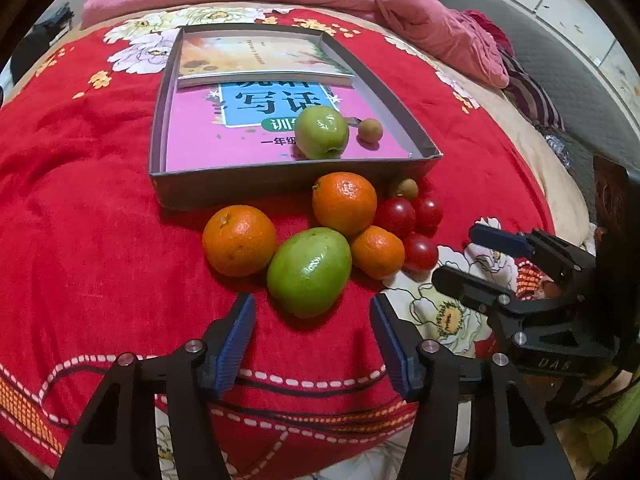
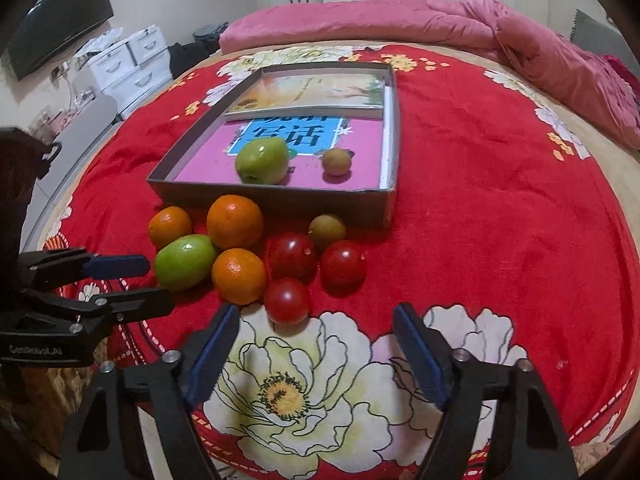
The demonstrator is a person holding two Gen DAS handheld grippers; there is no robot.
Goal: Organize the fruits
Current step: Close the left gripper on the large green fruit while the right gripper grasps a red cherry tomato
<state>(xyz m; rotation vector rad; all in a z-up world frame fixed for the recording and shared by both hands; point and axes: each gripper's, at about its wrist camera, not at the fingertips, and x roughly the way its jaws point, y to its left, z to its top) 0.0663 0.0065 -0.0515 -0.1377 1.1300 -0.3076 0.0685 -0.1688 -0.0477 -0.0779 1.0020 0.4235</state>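
My left gripper hangs with its jaws open and empty, lined up on the green fruit just ahead, nearest of the pile and so my likely first pick. My right gripper is likewise open and empty, aimed at the nearest tomato. The loose fruit sits bunched on the bed: oranges, tomatoes and a small brown fruit against the box. Beyond that wall, a green fruit and another small brown one already lie inside on books, so I judge the box is the destination.
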